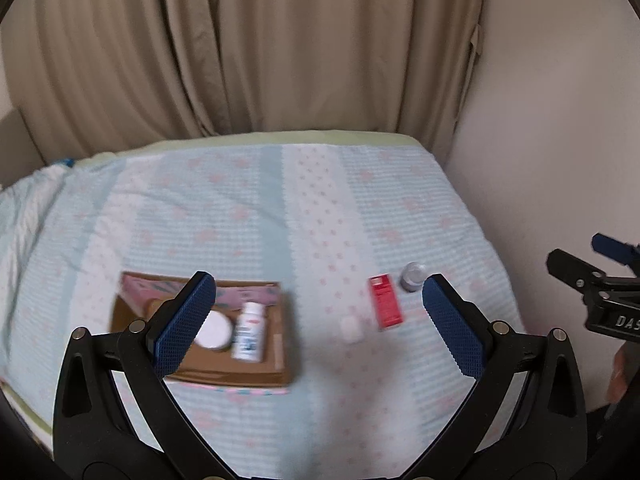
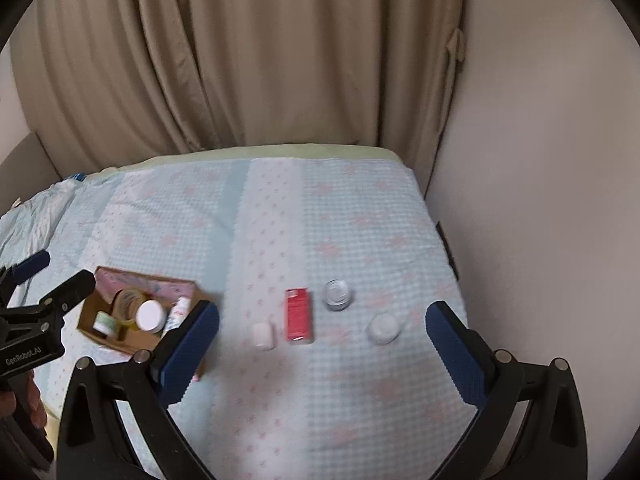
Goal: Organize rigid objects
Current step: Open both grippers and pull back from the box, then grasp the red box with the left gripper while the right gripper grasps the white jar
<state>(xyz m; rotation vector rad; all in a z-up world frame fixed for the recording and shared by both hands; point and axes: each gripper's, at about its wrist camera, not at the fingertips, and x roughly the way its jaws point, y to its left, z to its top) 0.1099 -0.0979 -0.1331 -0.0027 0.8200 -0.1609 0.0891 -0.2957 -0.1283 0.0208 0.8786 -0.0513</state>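
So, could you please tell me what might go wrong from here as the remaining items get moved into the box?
1. The bedspread looks soft, so pressing down on the red box or small white bottle may sink or tip them.
2. The clear jar and white-lidded jar sit close together; closing the open right gripper on one could knock the other.
3. The cardboard box already looks crowded, so added items may topple the white bottle inside.

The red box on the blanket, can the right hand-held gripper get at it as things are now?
Probably yes. The red box lies flat in the open ahead of the right hand-held gripper, whose jaws are wide apart and empty. The small white container sits beside it, apart.
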